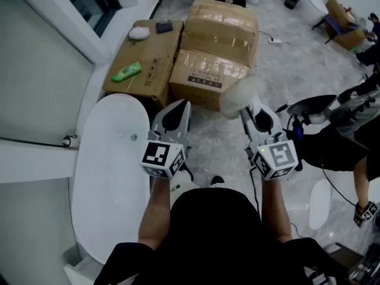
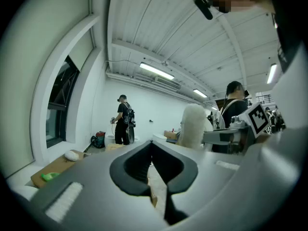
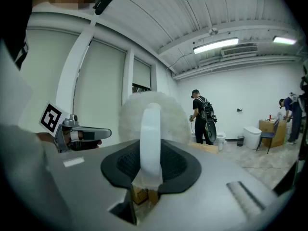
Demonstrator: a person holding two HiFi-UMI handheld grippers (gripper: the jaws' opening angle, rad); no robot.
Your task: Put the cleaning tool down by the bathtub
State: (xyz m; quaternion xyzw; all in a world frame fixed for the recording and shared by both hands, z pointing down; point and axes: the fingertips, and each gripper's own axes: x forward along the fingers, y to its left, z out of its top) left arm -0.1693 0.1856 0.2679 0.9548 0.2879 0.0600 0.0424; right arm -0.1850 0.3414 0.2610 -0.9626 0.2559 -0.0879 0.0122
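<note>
The cleaning tool (image 1: 240, 95) is a fluffy white duster head on a white handle (image 3: 150, 143). My right gripper (image 1: 254, 108) is shut on that handle and holds it in the air, with the fluffy head (image 3: 153, 115) past the jaw tips. The white oval bathtub (image 1: 98, 177) lies on the floor at the left. My left gripper (image 1: 177, 108) hovers by the tub's right rim, to the left of the tool. In the left gripper view its jaws (image 2: 151, 146) meet at the tips with nothing between them, and the duster (image 2: 192, 126) shows to the right.
Cardboard boxes (image 1: 217, 52) stand on the marble floor ahead; a green bottle (image 1: 126, 71) and a white object (image 1: 139, 33) lie on the left box. A person (image 1: 347, 141) and cables are at the right. Another person (image 3: 203, 117) stands far off.
</note>
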